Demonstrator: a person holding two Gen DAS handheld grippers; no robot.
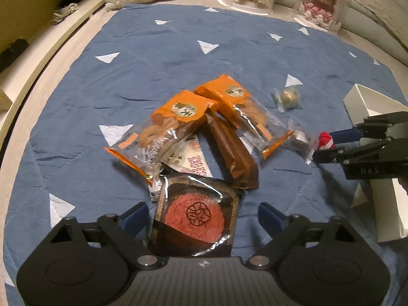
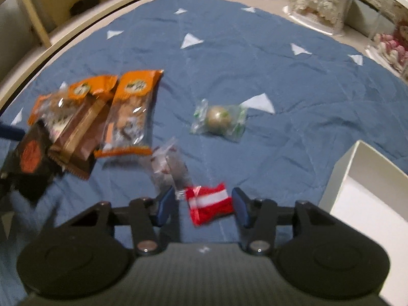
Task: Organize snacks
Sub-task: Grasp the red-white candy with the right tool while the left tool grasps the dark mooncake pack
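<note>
On the blue quilt point(image 2: 255, 63), left gripper point(image 1: 201, 219) gapes around a dark pastry pack point(image 1: 196, 219); right gripper point(image 2: 204, 205) brackets a red packet point(image 2: 210, 204), unclamped.

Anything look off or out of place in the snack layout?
Nothing damaged or spilled. The snacks sit in a loose crisscross heap: two orange packs overlap a brown bar, off the white box. A round wrapped sweet lies alone on the blue quilt.

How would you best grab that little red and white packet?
Grip the red packet across its two short sides, coming from above. It lies flat on the blue quilt, small enough to fit between the fingers, with open cloth on both sides. The right gripper already straddles it that way, pads not yet touching.
</note>
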